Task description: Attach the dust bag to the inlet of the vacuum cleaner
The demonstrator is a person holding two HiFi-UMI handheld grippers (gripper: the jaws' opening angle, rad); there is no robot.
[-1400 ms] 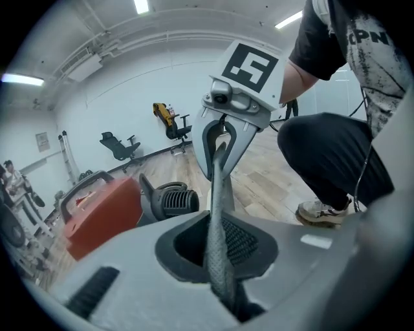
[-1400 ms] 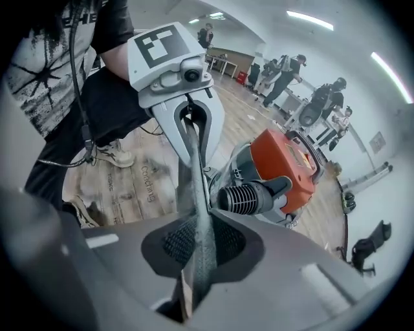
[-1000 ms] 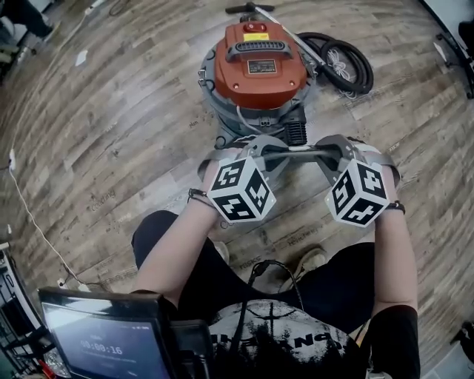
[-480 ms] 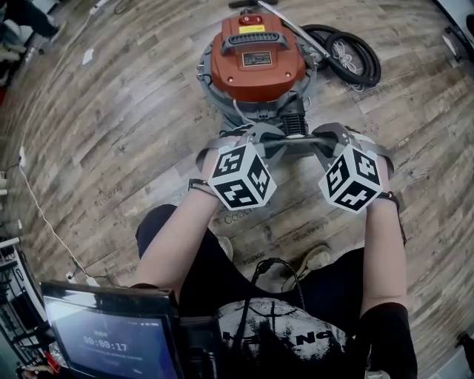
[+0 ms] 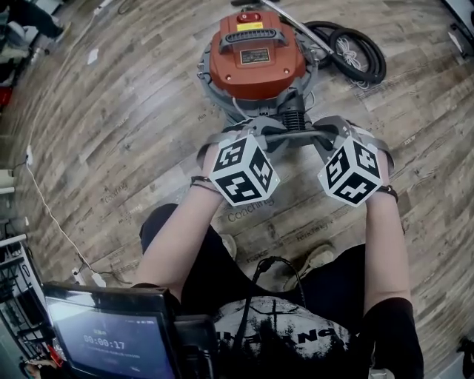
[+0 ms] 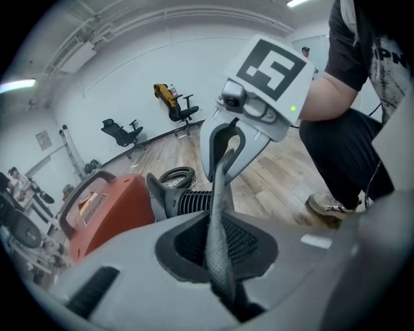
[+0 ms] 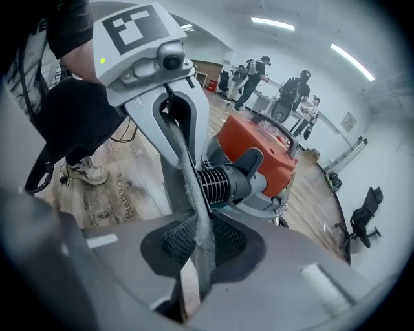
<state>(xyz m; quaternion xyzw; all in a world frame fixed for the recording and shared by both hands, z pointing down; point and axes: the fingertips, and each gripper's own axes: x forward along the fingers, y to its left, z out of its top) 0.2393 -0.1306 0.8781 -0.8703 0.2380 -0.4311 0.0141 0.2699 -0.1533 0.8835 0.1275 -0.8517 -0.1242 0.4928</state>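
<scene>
An orange vacuum cleaner point(image 5: 255, 55) stands on the wooden floor, its black ribbed inlet point(image 5: 295, 118) facing me. A grey dust bag edge point(image 5: 292, 137) is stretched level just in front of that inlet. My left gripper point(image 5: 253, 138) is shut on its left end and my right gripper point(image 5: 331, 138) on its right end. In the left gripper view the grey fabric point(image 6: 218, 213) runs from my left gripper point(image 6: 217, 249) up to the opposite one, beside the inlet point(image 6: 187, 202). The right gripper view shows the fabric point(image 7: 191, 194) pinched in the right gripper point(image 7: 200, 242), with the inlet point(image 7: 223, 184) behind it.
A coiled black hose point(image 5: 357, 53) and a metal wand point(image 5: 292, 22) lie behind the vacuum at the right. A white cable point(image 5: 44, 211) trails along the floor at the left. My shoe point(image 5: 317, 259) and a tablet point(image 5: 111, 337) are below. People point(image 7: 294, 94) stand far off.
The right gripper has sunk slightly and rolled a little with the bag's edge. The left gripper has hardly moved. Both grips are unchanged.
</scene>
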